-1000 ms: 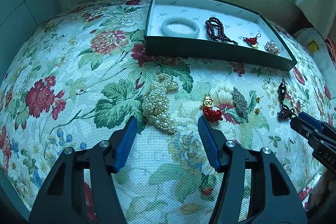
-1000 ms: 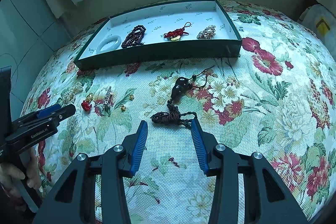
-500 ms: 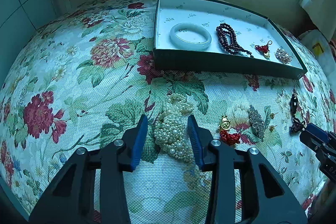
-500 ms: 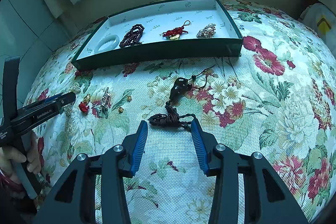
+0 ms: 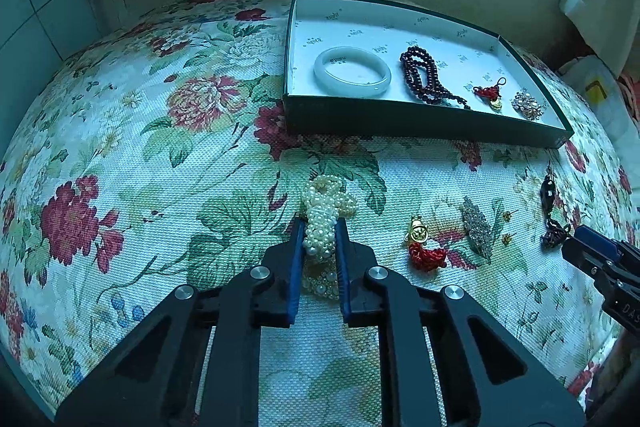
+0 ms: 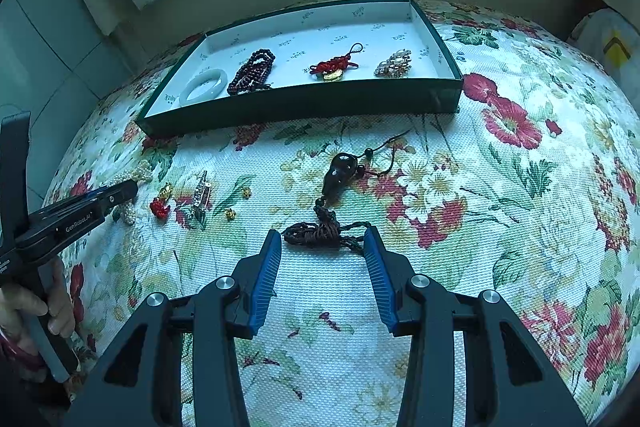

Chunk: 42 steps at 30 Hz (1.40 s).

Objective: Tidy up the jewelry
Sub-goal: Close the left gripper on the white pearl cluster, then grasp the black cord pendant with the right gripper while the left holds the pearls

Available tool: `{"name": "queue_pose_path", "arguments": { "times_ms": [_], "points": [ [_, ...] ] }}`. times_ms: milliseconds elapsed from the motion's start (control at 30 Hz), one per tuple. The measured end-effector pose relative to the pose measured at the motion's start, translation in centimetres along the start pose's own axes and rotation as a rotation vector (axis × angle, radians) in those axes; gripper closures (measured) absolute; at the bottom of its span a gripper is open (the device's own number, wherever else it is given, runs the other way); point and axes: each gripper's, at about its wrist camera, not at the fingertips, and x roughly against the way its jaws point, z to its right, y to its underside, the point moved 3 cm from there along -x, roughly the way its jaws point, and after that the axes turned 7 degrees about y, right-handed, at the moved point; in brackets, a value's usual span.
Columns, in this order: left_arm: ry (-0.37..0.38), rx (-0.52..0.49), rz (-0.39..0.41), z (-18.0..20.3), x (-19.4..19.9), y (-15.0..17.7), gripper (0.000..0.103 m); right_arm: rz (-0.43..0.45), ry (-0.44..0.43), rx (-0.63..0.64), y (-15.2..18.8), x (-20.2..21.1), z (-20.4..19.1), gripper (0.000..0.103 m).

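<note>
Left tongs (image 5: 320,239) clamped on pearl bundle (image 5: 325,211), lower centre; right tongs (image 6: 323,241) parted around dark cord pendant (image 6: 340,175).

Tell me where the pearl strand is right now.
In the left wrist view the pearl strand lies bunched on the floral cloth, pinched in the left gripper, below the green tray and left of the red tassel charm.
</note>
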Motion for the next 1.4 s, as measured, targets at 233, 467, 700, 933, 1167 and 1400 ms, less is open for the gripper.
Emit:
{"name": "queue_pose_path", "arguments": {
  "times_ms": [233,467,700,933,1167,1400],
  "points": [
    [0.002,0.010,0.014,-0.2,0.5,-0.1,0.089,0.004,0.003,0.000,-0.7,-0.4,0.0,0.060],
    [0.007,0.024,0.037,-0.6,1.2,-0.5,0.089,0.011,0.018,-0.002,-2.3,-1.5,-0.1,0.061],
    [0.009,0.039,0.034,-1.0,1.1,-0.6,0.089,-0.012,0.033,0.003,-2.9,-3.4,-0.4,0.075],
    [0.012,0.045,0.028,-1.1,0.8,-0.5,0.089,0.000,0.046,0.008,-3.6,-4.0,-0.4,0.075],
    [0.009,0.043,0.025,-1.0,0.7,-0.4,0.089,0.018,0.071,0.033,-3.4,-4.2,-0.4,0.086],
    [0.014,0.038,0.029,-0.6,0.9,-0.4,0.089,0.035,0.057,0.029,-2.8,-3.1,-0.6,0.086]
  ]
}}
